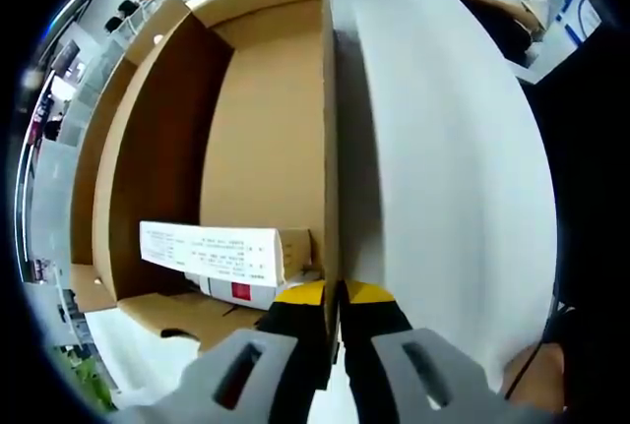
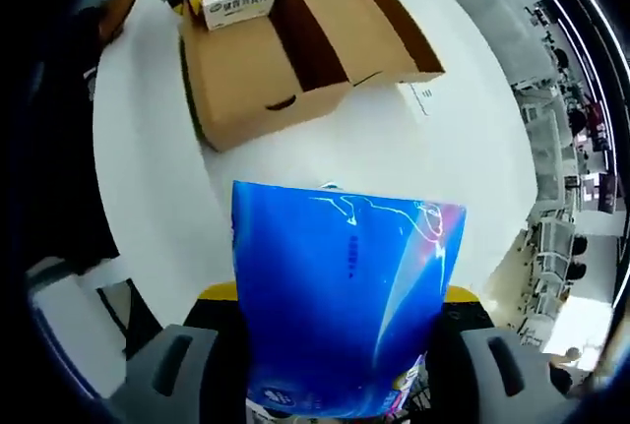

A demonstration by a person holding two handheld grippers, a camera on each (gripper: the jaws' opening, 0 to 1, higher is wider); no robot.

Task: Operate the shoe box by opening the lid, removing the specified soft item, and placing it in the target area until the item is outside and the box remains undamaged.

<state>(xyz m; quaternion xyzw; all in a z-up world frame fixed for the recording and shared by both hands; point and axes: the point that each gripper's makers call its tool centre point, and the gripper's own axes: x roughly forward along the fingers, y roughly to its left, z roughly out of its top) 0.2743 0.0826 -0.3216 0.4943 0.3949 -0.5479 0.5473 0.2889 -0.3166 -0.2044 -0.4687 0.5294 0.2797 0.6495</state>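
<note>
Table: white, bearing the box.
Shoe box: lid open; its wall is pinched by the left gripper, probably to steady it.
White carton: left inside the box.
Blue soft pack: already outside, clamped in the right gripper, above bare table near the box.

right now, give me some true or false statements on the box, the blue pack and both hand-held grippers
1. The right hand-held gripper holds a blue soft pack. True.
2. The shoe box is closed. False: its lid is open.
3. The blue soft pack lies inside the shoe box. False: it is outside, above the white table.
4. A white printed carton sits in the shoe box. True.
5. The left hand-held gripper hangs open beside the box. False: its jaws clamp the box wall.
</note>
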